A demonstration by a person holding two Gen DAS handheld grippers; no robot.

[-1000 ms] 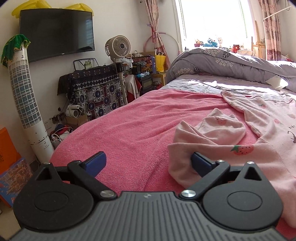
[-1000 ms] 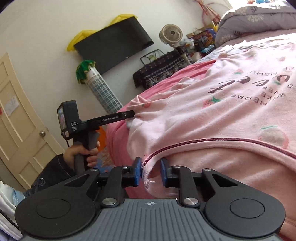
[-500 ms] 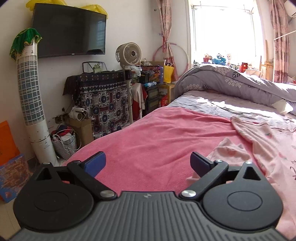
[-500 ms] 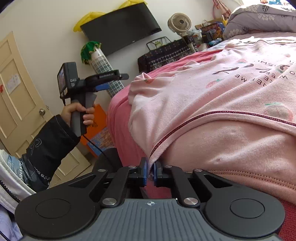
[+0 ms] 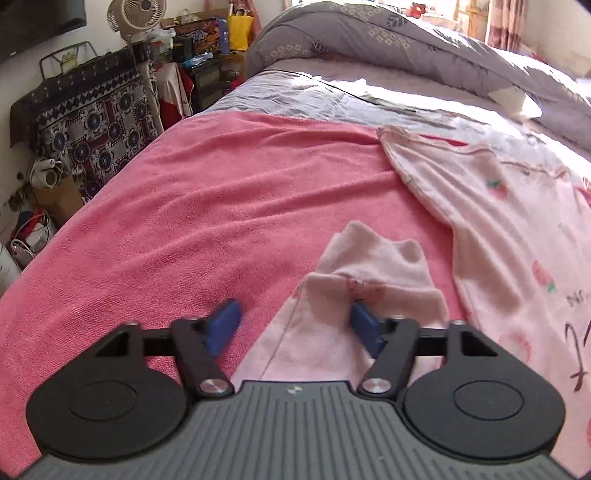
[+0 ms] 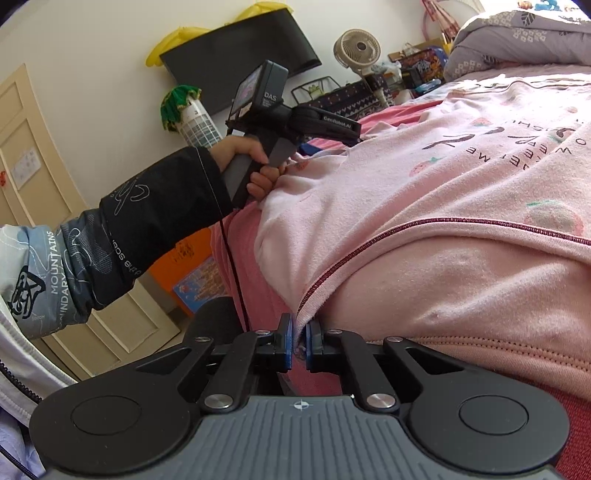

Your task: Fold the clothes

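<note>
A pale pink shirt (image 5: 509, 236) with strawberry prints lies spread over a pink towel (image 5: 221, 206) on the bed. Its bunched sleeve end (image 5: 373, 273) sits right in front of my left gripper (image 5: 295, 325), which is open with the sleeve fabric between the blue pads. In the right wrist view the same shirt (image 6: 461, 192) fills the right side. My right gripper (image 6: 299, 343) is shut on its dark-piped hem edge (image 6: 369, 251). The left gripper's black handle (image 6: 273, 129) is held by a hand in a dark sleeve (image 6: 155, 221).
A grey quilt (image 5: 406, 48) is heaped at the far end of the bed. Left of the bed stand a patterned cloth-covered cabinet (image 5: 92, 122), a fan (image 5: 129, 14) and floor clutter. A wall TV (image 6: 240, 59) and a door (image 6: 26, 166) show in the right wrist view.
My left gripper has dropped down and tilted toward the bed, coming up to the bunched sleeve. My right gripper closed on the hem a second ago and keeps hold.
</note>
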